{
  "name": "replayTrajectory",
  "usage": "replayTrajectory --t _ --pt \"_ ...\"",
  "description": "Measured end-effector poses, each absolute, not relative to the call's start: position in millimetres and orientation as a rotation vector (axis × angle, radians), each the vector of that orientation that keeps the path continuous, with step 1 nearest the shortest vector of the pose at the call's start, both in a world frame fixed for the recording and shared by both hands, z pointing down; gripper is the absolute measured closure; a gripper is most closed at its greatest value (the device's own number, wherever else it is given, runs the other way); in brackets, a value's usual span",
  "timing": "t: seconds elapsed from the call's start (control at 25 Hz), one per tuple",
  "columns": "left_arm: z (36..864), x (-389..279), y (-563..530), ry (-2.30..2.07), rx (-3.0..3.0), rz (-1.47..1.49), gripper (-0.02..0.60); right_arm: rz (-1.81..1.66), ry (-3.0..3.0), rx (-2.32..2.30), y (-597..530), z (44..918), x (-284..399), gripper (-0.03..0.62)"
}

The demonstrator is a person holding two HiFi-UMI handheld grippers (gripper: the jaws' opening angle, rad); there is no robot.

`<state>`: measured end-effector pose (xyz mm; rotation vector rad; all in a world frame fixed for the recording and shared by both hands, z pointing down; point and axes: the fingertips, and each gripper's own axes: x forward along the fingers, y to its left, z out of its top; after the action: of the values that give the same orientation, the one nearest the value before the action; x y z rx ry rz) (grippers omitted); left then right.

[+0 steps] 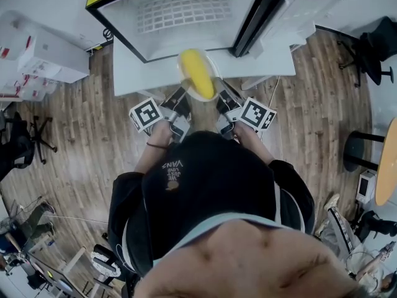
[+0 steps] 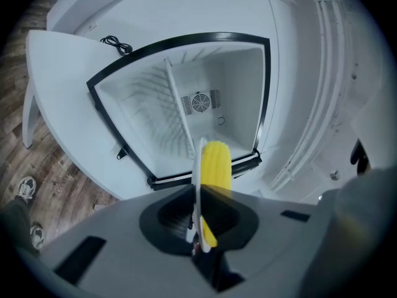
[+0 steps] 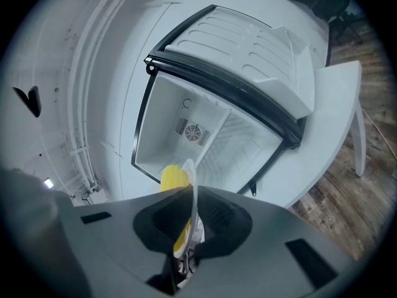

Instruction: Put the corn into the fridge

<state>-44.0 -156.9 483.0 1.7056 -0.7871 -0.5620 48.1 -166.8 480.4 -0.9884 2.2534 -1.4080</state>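
Yellow corn [image 1: 197,73] — plate [image 1: 186,84] apparently clamped.

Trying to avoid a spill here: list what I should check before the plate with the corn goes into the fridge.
1. Fridge door open: ok, it stands swung wide.
2. Left gripper jaws shut on the plate rim: ok.
3. Right gripper jaws shut on the opposite rim: ok.
4. Corn lying on the plate between the two grips: ok.
5. Way into the fridge: ok, only the wire shelf shows inside.
6. Plate held level: cannot tell.
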Motion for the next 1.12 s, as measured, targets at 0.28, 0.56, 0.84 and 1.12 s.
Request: replayTrajectory --t 0.28,0.56,0.84,1.12 --pt "474.0 -53.9 -188.6 -0.753 1.711 -0.566 0.552 -1.388 2.236 -1.009 -197.3 474.2 37.0 0.565" --pt "475.3 -65.0 -214.5 -0.750 1.716 -0.535 0.552 -1.380 2.213 -1.030 -221.5 472.5 28.3 0.565" --pt "473.8 -74.1 -235.8 -0.730 1.715 -0.532 0.552 -1.369 2.203 -1.049 -241.4 471.1 18.7 0.565" --pt "474.9 -84.8 -254.7 -0.743 1.725 -0.506 0.552 -1.352 2.201 -1.055 -260.3 468.0 10.8 0.565"
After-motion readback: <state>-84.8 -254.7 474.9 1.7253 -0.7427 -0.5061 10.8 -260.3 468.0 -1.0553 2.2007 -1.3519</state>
